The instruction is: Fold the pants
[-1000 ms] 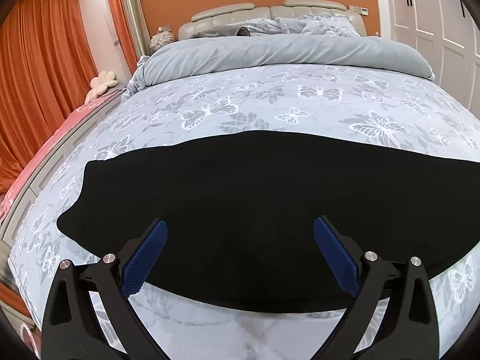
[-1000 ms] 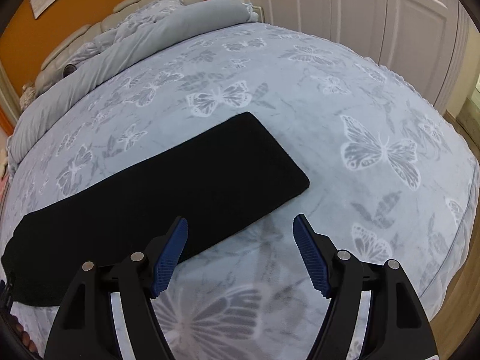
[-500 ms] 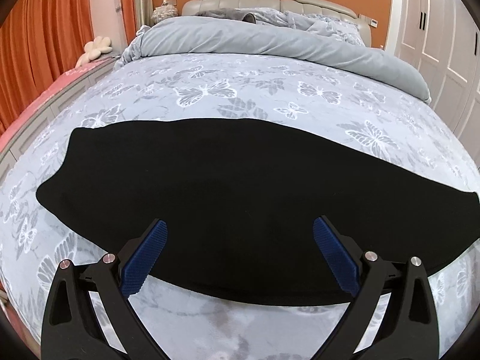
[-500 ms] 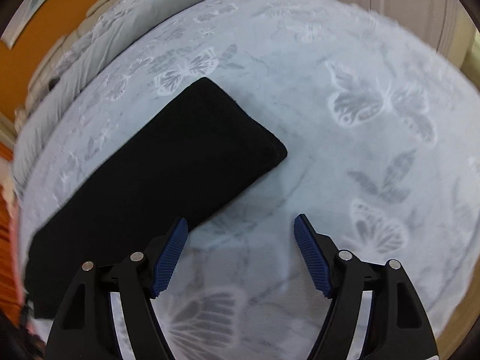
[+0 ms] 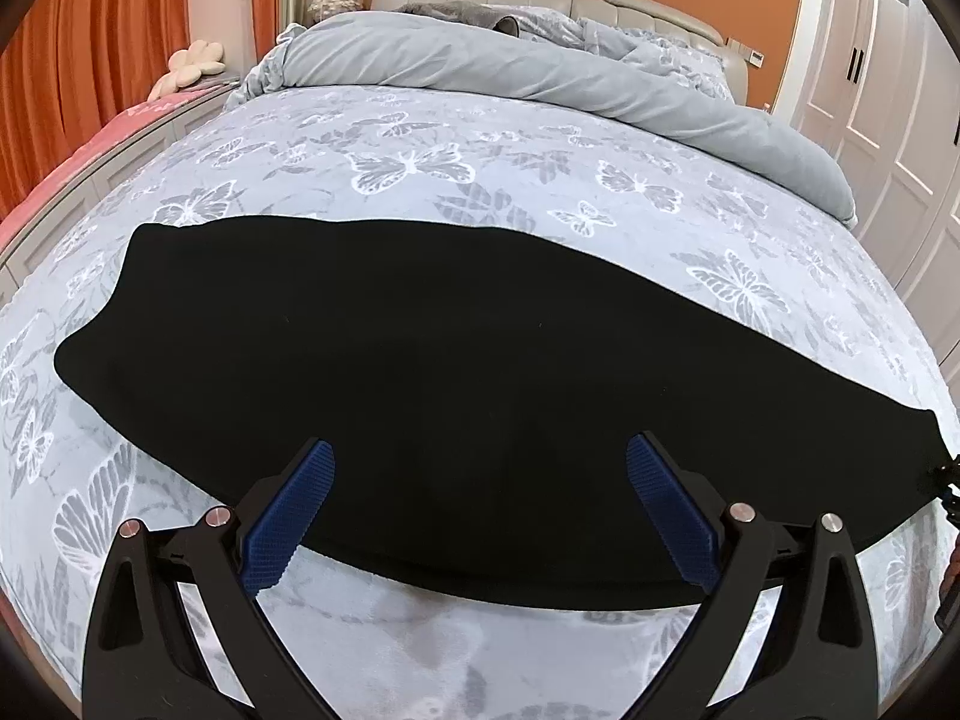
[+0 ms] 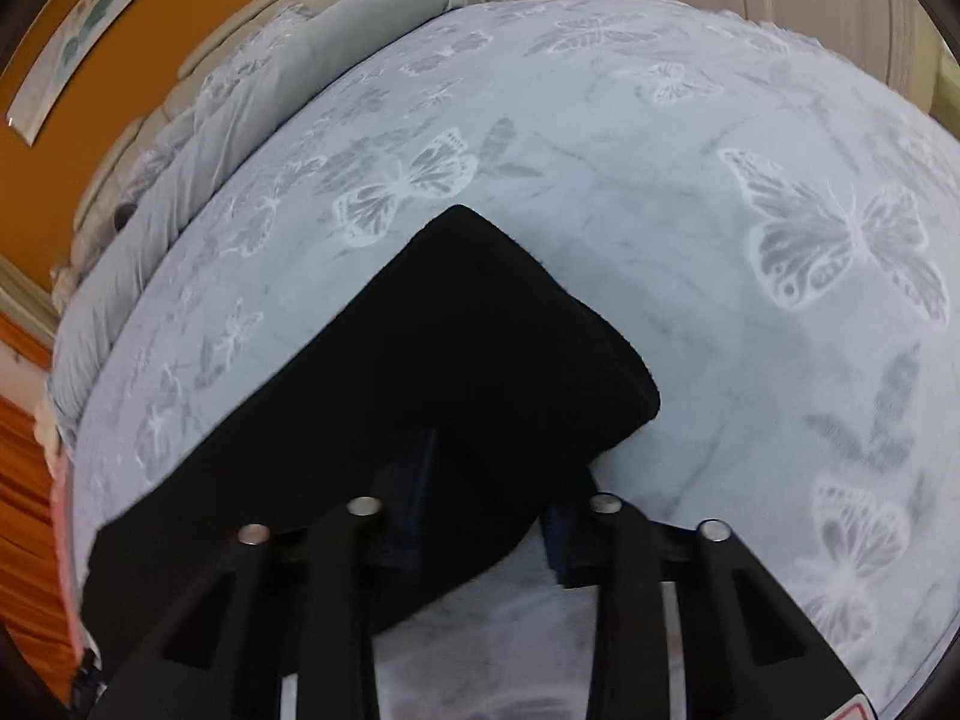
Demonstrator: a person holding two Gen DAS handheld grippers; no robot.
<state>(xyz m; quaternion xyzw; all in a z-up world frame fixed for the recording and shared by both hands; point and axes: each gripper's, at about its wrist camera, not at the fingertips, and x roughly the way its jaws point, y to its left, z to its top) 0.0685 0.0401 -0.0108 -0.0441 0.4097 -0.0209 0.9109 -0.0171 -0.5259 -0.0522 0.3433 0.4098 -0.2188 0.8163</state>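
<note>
The black pants [image 5: 420, 348] lie flat in a long band across the butterfly-print bed cover [image 5: 420, 168]. My left gripper [image 5: 480, 510] is open and empty, its blue pads hovering over the near edge of the pants' middle. In the right wrist view the leg end of the pants [image 6: 480, 330] is lifted and curls over my right gripper [image 6: 486, 516]. The jaws have closed in on the cloth's near edge and the fabric hides most of the pads.
A rolled grey duvet [image 5: 540, 72] and pillows lie at the headboard. Orange curtains [image 5: 90, 60] and a pink bench stand to the left. White wardrobe doors [image 5: 888, 120] stand to the right. The bed's foot edge runs just below both grippers.
My right gripper moved in onto the leg end, closed on its edge and lifted it. My left gripper swung slightly and stayed open above the pants.
</note>
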